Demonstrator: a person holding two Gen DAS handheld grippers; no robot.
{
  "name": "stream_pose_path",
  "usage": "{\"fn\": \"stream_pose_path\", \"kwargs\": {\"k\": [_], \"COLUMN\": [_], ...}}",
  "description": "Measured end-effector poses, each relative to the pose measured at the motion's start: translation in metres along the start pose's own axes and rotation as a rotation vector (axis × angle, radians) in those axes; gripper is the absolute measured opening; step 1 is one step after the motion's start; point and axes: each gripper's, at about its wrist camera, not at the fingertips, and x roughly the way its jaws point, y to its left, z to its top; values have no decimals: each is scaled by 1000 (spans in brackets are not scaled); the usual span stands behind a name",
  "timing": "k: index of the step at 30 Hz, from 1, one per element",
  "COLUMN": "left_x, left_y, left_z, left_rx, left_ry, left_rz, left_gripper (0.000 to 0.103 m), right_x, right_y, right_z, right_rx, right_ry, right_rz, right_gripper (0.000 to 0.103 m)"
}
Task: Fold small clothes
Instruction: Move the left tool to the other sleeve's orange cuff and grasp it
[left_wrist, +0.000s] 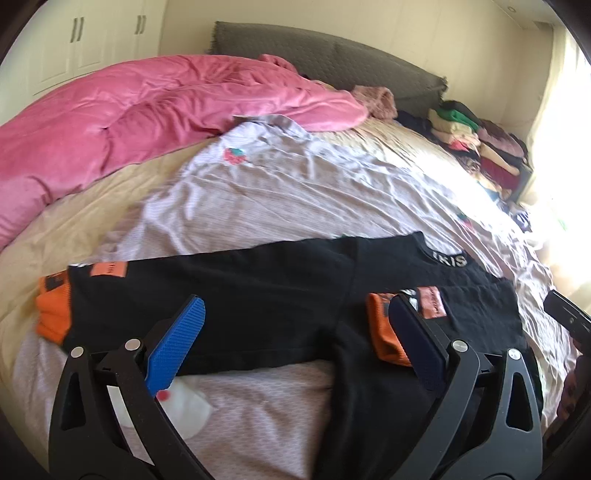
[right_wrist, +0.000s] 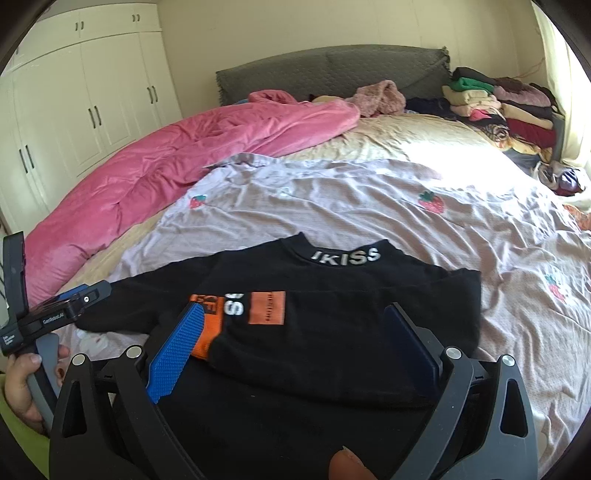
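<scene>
Both the left gripper (left_wrist: 295, 325) and right gripper (right_wrist: 291, 332) are hovering with fingers released, gripping nothing. The black top (right_wrist: 332, 332) is lying just beyond them, flat on the bed (right_wrist: 369, 206), one orange-cuffed sleeve (right_wrist: 210, 325) folded across it.

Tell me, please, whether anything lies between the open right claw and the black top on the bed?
Nothing visible does. The right claw hangs open directly over the black top, which lies bare on the strawberry-print sheet; one sleeve with an orange cuff is folded across it.
</scene>
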Motion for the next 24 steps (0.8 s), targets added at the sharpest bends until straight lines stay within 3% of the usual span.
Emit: {"fn": "stream_pose_path", "kwargs": {"k": [9, 24], "left_x": [-13, -20], "left_y": [54, 146], "left_z": [-1, -16], "left_rx": [-107, -333], "left_ry": [-46, -17], "left_rz": [186, 315], "left_gripper": [93, 93], "right_x": [22, 73], "right_y": [47, 95], "right_z": [4, 3], "right_rx": [-72, -138], "right_ry": [14, 88], "right_rz": [63, 106], "right_gripper": [97, 97]}}
